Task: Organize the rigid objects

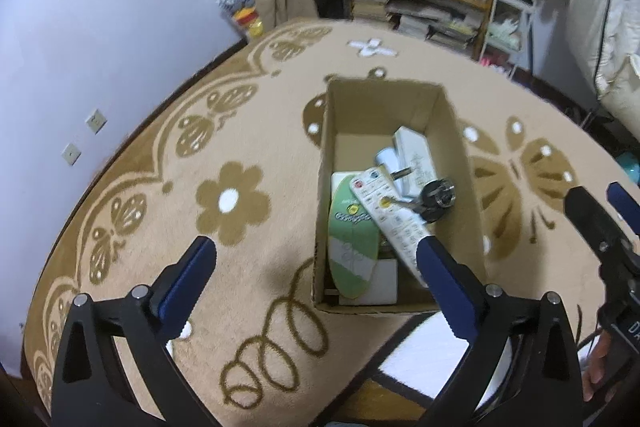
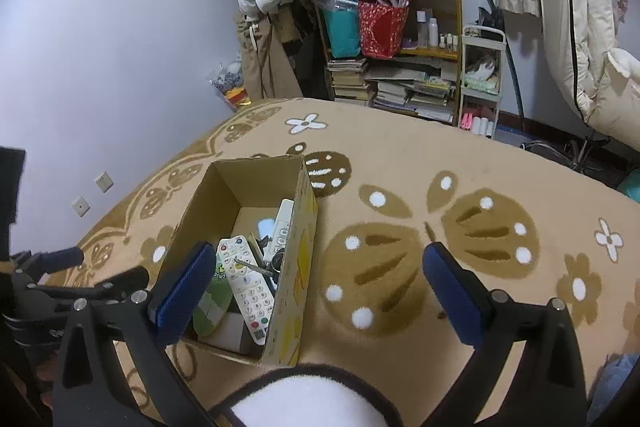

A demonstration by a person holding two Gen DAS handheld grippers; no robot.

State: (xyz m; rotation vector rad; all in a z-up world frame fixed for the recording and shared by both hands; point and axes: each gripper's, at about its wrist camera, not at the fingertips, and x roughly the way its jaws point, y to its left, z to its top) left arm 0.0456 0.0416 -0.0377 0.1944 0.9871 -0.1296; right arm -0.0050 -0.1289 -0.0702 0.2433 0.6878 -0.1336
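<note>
An open cardboard box [image 1: 460, 131] [image 2: 296, 267] stands on a tan patterned rug. Inside lie a white remote control [image 1: 384, 215] [image 2: 246, 279], a green-and-white oval pack [image 1: 352, 247] [image 2: 212, 303], a second white remote [image 1: 416, 159] [image 2: 282, 223], a black-handled tool [image 1: 436, 197] and a white box [image 1: 380, 287]. My left gripper [image 1: 316, 259] is open and empty, hovering over the rug just left of the box's near end. My right gripper [image 2: 320, 263] is open and empty above the box's right wall. It also shows in the left wrist view [image 1: 600, 211].
The rug [image 1: 248, 155] [image 2: 420, 155] covers the floor. A white wall with two outlets [image 1: 84, 135] is on the left. A cluttered wooden shelf [image 2: 400, 39] with books and bags stands at the back. A white fuzzy patch [image 2: 304, 399] lies close below.
</note>
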